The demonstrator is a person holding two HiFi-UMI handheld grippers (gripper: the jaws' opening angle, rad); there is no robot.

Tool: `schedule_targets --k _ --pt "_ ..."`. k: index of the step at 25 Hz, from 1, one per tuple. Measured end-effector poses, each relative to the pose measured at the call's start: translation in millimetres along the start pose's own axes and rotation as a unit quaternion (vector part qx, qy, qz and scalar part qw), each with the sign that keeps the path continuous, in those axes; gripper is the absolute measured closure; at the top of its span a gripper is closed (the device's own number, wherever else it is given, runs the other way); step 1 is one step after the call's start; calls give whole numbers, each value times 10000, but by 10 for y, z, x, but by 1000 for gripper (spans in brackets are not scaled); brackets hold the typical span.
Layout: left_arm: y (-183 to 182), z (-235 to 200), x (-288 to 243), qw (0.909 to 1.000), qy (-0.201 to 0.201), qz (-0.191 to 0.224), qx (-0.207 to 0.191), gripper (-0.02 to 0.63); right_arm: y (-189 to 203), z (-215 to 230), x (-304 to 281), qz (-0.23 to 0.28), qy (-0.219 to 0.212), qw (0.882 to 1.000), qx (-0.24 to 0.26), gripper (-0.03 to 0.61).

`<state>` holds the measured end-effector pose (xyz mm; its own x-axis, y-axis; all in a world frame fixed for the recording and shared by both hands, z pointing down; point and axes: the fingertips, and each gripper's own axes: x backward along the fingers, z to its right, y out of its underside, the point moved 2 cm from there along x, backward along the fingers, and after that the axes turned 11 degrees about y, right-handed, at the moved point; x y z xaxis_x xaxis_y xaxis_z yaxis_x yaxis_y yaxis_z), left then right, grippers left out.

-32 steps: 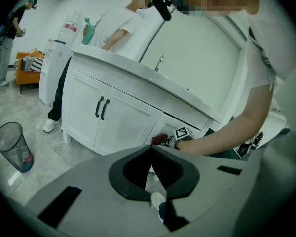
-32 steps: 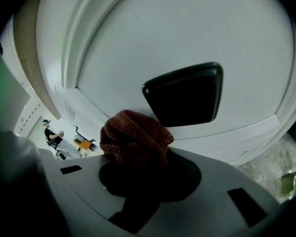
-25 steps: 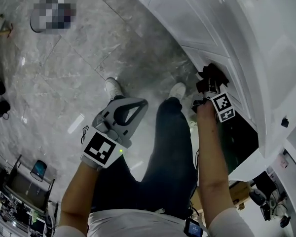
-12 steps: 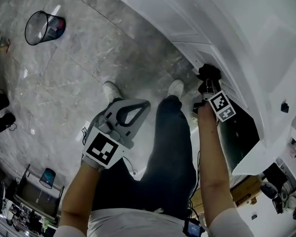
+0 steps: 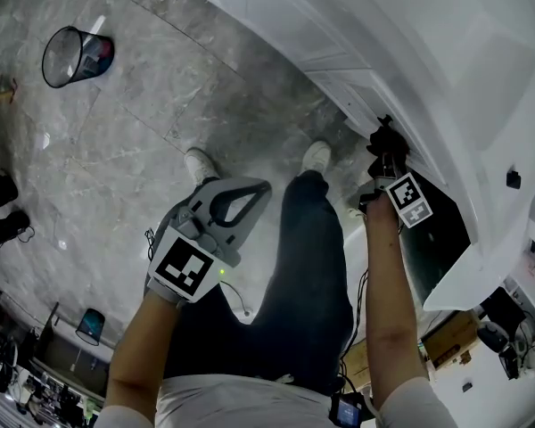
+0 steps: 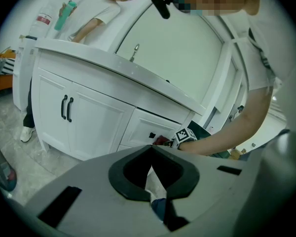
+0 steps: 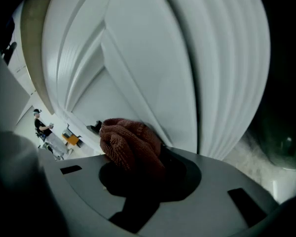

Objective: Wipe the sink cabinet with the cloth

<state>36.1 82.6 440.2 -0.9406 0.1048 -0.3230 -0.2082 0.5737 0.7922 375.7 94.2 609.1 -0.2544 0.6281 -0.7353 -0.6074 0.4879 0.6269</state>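
Cloth pressed to the cabinet front
The right gripper (image 5: 383, 145) clamps a reddish-brown cloth (image 7: 130, 147) against the white sink cabinet (image 5: 401, 52). The left gripper (image 5: 254, 190) hangs apart, jaws together, holding nothing.

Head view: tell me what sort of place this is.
Probably a bathroom, perhaps a mock-up: a white sink cabinet with a tap, a grey stone-tile floor, and a wastebasket.

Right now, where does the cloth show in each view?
Head view: cloth right of centre, at the right gripper's tip against the white sink cabinet.
Left gripper view: small red patch at centre, beside the right gripper.
Right gripper view: lower centre, clamped between the jaws.
Shared landmark: the white sink cabinet.
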Motion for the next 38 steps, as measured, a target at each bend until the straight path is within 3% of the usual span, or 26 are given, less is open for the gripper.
schedule_targets --k 9,16,27,38 --pt "17 118 -21 9999 132 11 -57 603 -90 36 149 21 95 9993 -359 491" --pt "-79 108 121 9999 -5 169 14 603 -321 -117 411 -32 158 9999 -40 491" --pt "-346 20 395 9963 -345 769 169 603 -503 -572 528 -103 187 9961 855 491" --pt "-299 -167 706 9926 -685 937 351 603 -484 -1164 387 -276 -110 9938 1074 491"
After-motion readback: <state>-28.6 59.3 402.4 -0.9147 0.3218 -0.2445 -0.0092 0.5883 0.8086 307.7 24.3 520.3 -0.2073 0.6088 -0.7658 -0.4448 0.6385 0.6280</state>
